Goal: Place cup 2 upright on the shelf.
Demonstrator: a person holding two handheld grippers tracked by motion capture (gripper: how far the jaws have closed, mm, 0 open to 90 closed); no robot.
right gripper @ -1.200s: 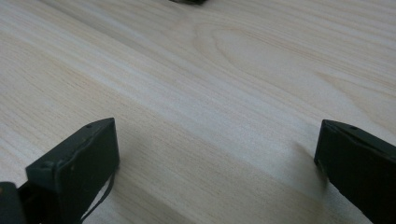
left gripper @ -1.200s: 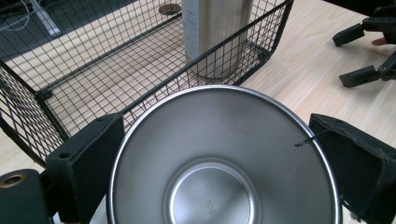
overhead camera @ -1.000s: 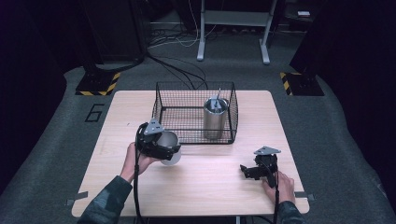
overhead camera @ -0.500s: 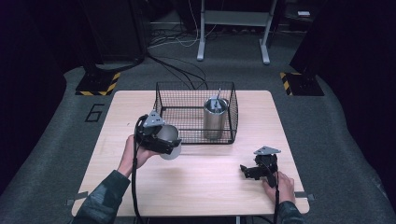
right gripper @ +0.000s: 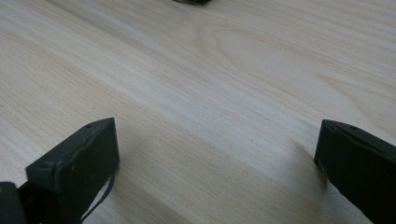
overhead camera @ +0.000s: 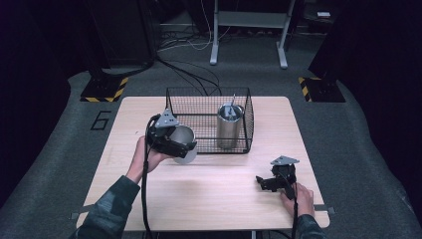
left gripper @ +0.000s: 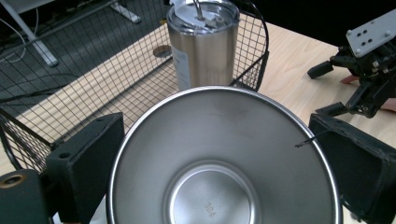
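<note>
My left gripper (overhead camera: 180, 146) is shut on a steel cup (overhead camera: 182, 143), held tilted above the table just left of the black wire basket (overhead camera: 209, 93). In the left gripper view the cup (left gripper: 219, 158) shows its open mouth between the two pads (left gripper: 88, 163). Inside the basket stands a steel tumbler (overhead camera: 229, 125) with a lid and straw, seen again as the tumbler (left gripper: 203, 44) beyond the cup. My right gripper (overhead camera: 261, 182) rests low on the table at the front right, open, with bare wood between its pads (right gripper: 74, 168).
The wooden table (overhead camera: 209, 199) has bare room in the middle and along the front. The basket's near wall (left gripper: 56, 112) is close ahead of the cup. Behind the table are cables, a desk frame (overhead camera: 249, 30) and dark carpet.
My left gripper has carried the cup up and a little toward the basket. The right gripper has stayed where it was.
</note>
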